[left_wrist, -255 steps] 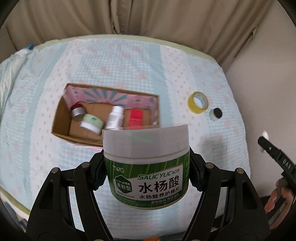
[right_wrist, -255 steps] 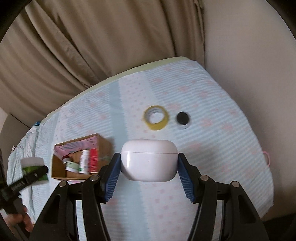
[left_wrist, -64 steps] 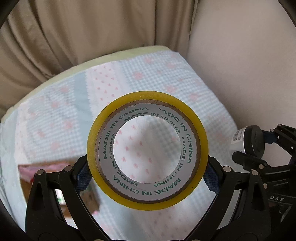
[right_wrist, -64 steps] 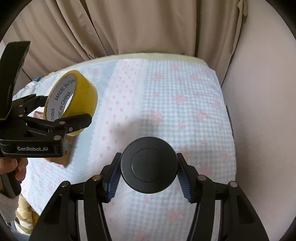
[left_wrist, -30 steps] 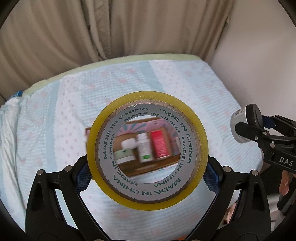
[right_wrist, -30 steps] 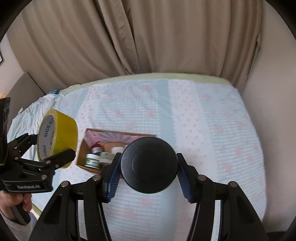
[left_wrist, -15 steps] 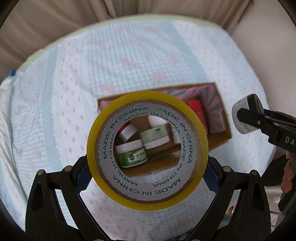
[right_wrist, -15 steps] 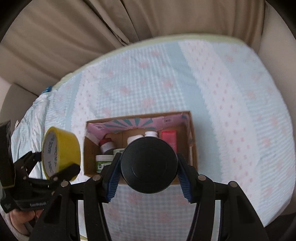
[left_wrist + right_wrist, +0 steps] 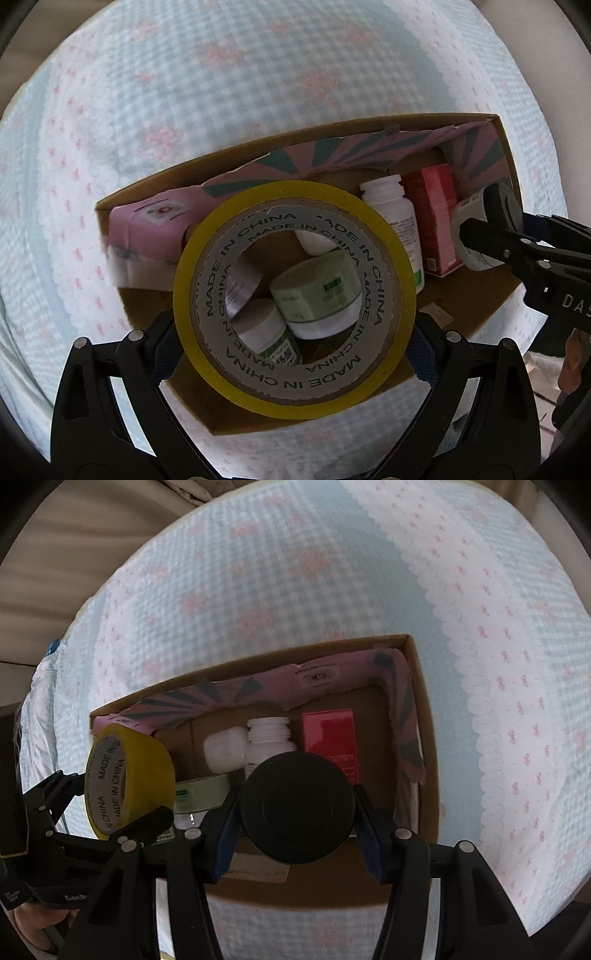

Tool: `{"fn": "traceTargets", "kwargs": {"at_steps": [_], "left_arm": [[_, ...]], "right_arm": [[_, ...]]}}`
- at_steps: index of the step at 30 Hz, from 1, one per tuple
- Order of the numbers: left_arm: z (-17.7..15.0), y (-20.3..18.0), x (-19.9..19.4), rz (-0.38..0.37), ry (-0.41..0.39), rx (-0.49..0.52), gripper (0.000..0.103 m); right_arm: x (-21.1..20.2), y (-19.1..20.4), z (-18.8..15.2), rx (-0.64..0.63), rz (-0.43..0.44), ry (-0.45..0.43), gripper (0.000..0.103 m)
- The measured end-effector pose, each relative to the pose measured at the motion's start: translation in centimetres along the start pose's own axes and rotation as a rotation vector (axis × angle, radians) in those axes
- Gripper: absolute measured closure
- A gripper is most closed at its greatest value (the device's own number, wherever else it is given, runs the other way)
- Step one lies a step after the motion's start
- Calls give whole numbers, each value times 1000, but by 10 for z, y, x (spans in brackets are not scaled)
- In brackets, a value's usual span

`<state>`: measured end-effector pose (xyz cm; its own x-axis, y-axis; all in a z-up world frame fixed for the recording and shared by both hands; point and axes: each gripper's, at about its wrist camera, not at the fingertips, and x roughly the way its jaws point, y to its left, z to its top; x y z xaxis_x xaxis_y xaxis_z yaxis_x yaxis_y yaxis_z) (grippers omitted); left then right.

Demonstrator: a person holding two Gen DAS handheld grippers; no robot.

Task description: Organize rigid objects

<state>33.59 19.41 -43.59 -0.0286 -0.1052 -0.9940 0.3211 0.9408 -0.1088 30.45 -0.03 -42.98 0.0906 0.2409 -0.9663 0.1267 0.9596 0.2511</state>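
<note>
My left gripper [image 9: 295,328] is shut on a yellow tape roll [image 9: 207,258], held upright over the left half of an open cardboard box [image 9: 369,123]. My right gripper [image 9: 297,808] is shut on a small jar with a black lid [image 9: 297,806], hanging over the box's [image 9: 424,716] middle. That jar [image 9: 484,225] and the right gripper show at the right of the left wrist view; the tape roll [image 9: 127,771] shows at the left of the right wrist view. Inside the box lie green jars [image 9: 317,291], a white bottle [image 9: 397,218], a red carton [image 9: 436,214] and a white earbud case [image 9: 223,751].
The box has a pink and teal patterned lining [image 9: 258,690] and sits on a bed with a pale blue checked cover [image 9: 295,572] dotted with pink bows. Beige curtains [image 9: 55,572] hang behind. A hand [image 9: 572,365] holds the right gripper's handle.
Both grippers have come down towards the box with their loads and tilted to look down; the box and its contents now fill much more of each view.
</note>
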Motion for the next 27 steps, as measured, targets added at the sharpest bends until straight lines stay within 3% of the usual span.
{"fn": "traceTargets", "kwargs": {"at_steps": [3, 6, 15, 21, 27], "left_arm": [[3, -2, 3, -17, 20, -9, 5], [5, 0, -5, -23, 2, -9, 0], [-16, 5, -49, -1, -53, -32, 0], [-52, -3, -87, 26, -136, -68, 0], [-79, -11, -125, 13, -231, -109, 0]], "right_arm": [[1, 1, 7, -3, 25, -5, 50], [-9, 2, 11, -11, 56, -63, 0], [-38, -1, -3, -29, -40, -83, 0], [-60, 4, -22, -37, -25, -72, 0], [-102, 19, -55, -86, -35, -140, 0]]}}
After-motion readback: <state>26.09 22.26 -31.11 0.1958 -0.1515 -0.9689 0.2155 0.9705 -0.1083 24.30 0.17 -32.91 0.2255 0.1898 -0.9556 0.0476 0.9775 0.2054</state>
